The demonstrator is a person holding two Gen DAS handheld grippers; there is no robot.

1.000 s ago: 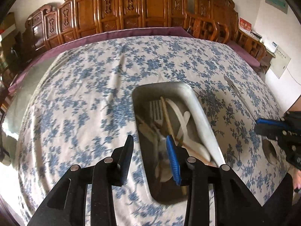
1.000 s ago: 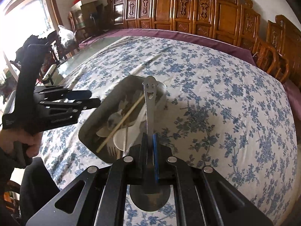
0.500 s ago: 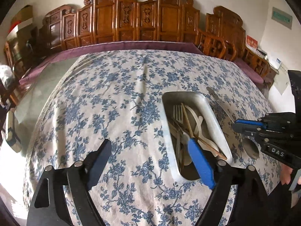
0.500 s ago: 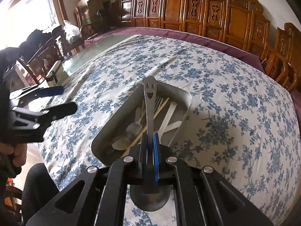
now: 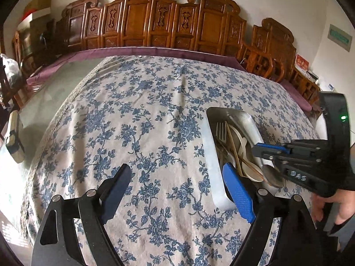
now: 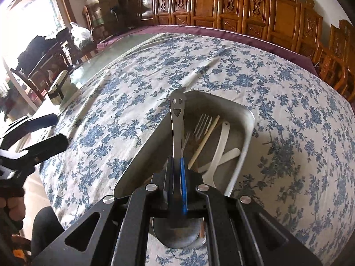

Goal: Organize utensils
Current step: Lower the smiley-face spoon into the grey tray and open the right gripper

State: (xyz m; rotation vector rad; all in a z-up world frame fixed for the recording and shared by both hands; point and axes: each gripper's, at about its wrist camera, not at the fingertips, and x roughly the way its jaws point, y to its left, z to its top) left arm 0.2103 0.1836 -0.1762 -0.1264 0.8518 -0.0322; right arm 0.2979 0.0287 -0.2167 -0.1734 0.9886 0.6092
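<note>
- The table wears a cream cloth (image 5: 155,119) printed all over with blue flower sprigs; the weave looks soft and lies with a few long creases.
- A rectangular metal tray (image 6: 244,146), dull grey with rounded corners and a rolled rim, sits on the cloth toward the near right of the left wrist view (image 5: 209,155).
- Inside the tray lie a steel fork (image 6: 203,122) with slim tines, a pale wooden chopstick (image 6: 204,141), and smooth white plastic spoons (image 6: 218,148), crossed over one another.
- The right gripper (image 6: 177,177) is pinched tight on a steel spoon (image 6: 176,119), holding it by the middle of the flat handle.
- The spoon's handle end is cut with a smiling face and points away over the far left wall of the tray; its round, shiny bowl hangs below the gripper's body on the near side.
- In the left wrist view the right gripper (image 5: 259,150) hangs over the near end of the tray, with the spoon's bowl (image 5: 271,175) beneath it.
- The left gripper (image 5: 177,184) stands wide open with nothing between its fingers, one pad black, the other ribbed blue; it hangs over bare cloth just left of the tray.
- Carved, glossy brown wooden chairs (image 5: 142,20) line the far edge of the table.
</note>
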